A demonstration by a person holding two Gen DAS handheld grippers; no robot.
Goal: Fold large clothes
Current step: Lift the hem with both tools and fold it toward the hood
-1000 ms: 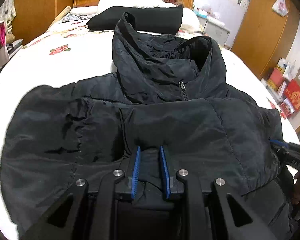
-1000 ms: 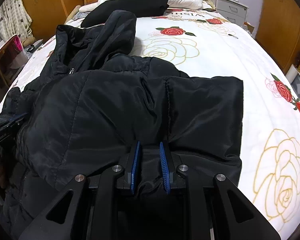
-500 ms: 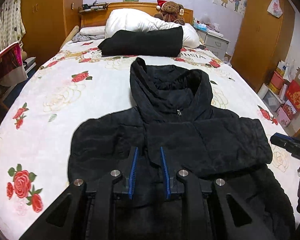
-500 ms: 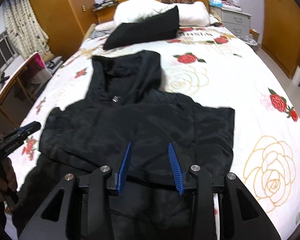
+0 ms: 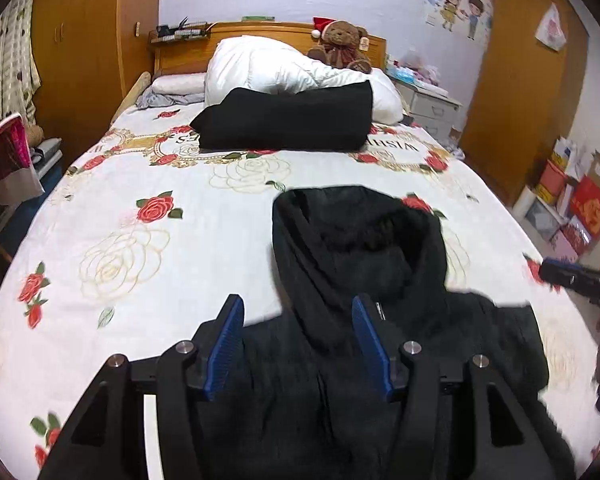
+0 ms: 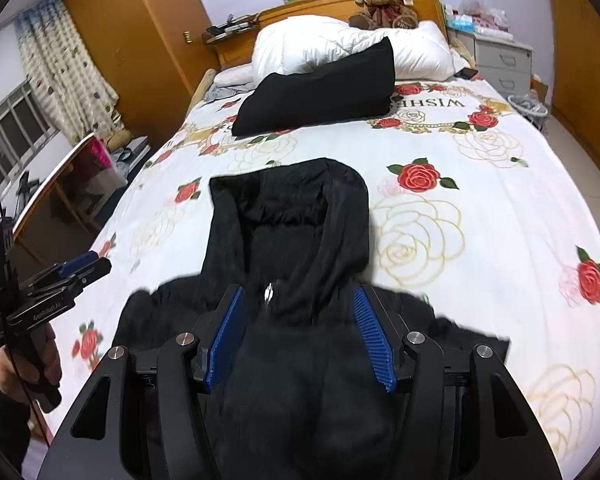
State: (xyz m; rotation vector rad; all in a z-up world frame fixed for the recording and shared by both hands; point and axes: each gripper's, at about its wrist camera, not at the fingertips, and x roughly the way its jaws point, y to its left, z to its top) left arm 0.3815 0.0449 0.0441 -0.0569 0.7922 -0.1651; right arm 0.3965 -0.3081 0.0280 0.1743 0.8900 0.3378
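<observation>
A black hooded puffer jacket [image 5: 364,280] lies on the rose-print bed [image 5: 140,208], folded into a compact shape with its hood pointing to the headboard; it also shows in the right wrist view [image 6: 292,240]. My left gripper [image 5: 298,344] is open and empty, raised above the jacket's near left part. My right gripper [image 6: 300,336] is open and empty above the jacket's middle. Each gripper shows at the edge of the other's view: the right gripper [image 5: 572,276] and the left gripper [image 6: 72,272].
A folded black garment [image 5: 288,120] lies near the headboard against a white duvet [image 5: 276,64] with a teddy bear [image 5: 344,42]. A nightstand [image 6: 500,60] and wardrobes stand to the right, a desk [image 6: 52,196] to the left. Boxes [image 5: 572,200] sit on the floor.
Both grippers let go of the jacket, opened and pulled back and up. The jacket now lies lower and farther in view, folded on the bed.
</observation>
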